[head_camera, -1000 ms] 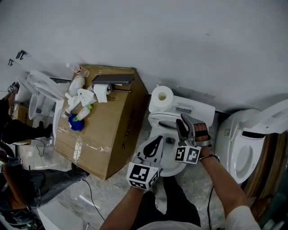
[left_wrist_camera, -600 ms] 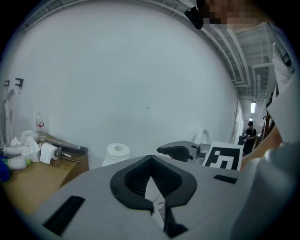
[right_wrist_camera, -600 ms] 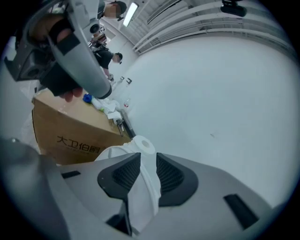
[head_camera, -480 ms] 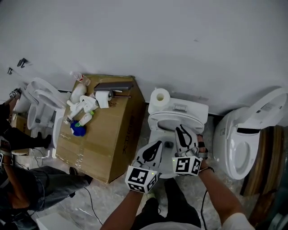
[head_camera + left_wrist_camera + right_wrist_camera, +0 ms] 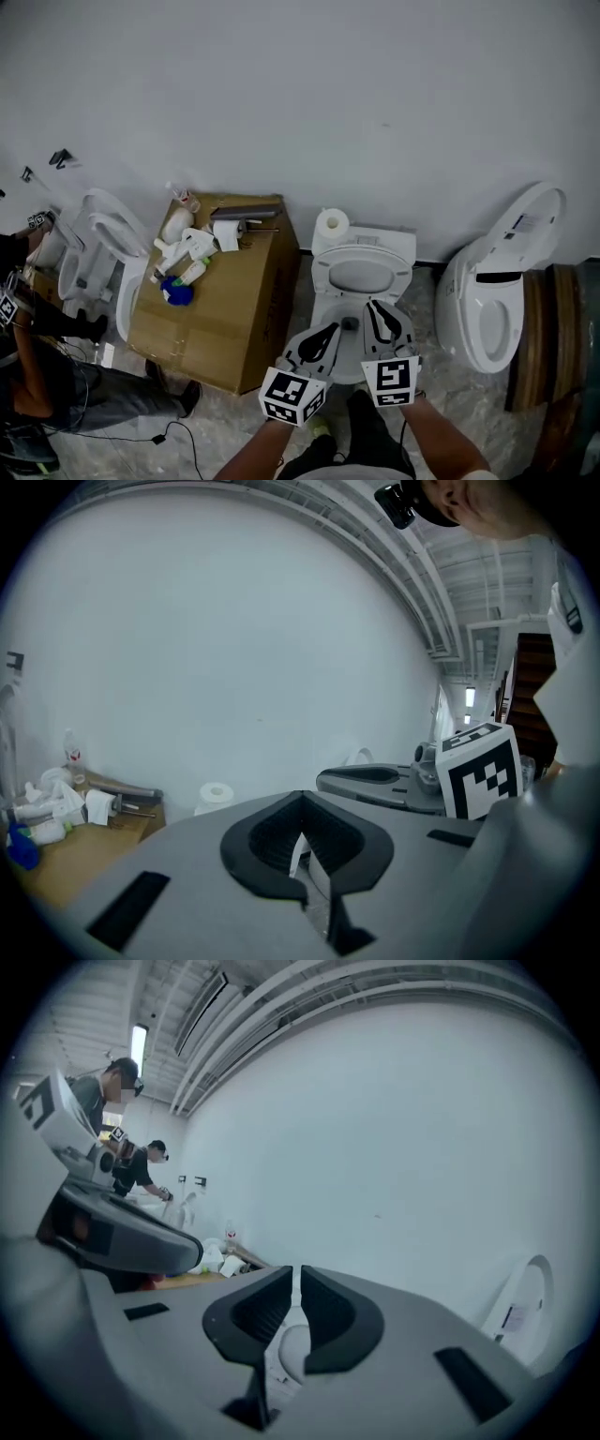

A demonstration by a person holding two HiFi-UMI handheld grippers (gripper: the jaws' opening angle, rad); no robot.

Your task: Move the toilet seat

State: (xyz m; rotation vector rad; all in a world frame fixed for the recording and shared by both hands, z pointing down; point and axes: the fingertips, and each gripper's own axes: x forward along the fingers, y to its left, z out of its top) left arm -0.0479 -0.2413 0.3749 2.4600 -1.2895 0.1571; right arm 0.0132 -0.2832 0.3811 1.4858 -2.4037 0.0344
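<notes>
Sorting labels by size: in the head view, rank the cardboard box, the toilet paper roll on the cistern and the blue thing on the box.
Largest to smallest:
1. cardboard box
2. toilet paper roll
3. blue thing
The roll and the blue thing look close in size, so their order is unsure.

l hand-held gripper (image 5: 330, 330) shut, r one (image 5: 375, 309) closing empty

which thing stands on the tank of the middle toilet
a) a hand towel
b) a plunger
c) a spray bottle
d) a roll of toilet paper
d: the head view shows a white roll of toilet paper standing upright on the left end of the tank, and nothing else rests on it.
</notes>
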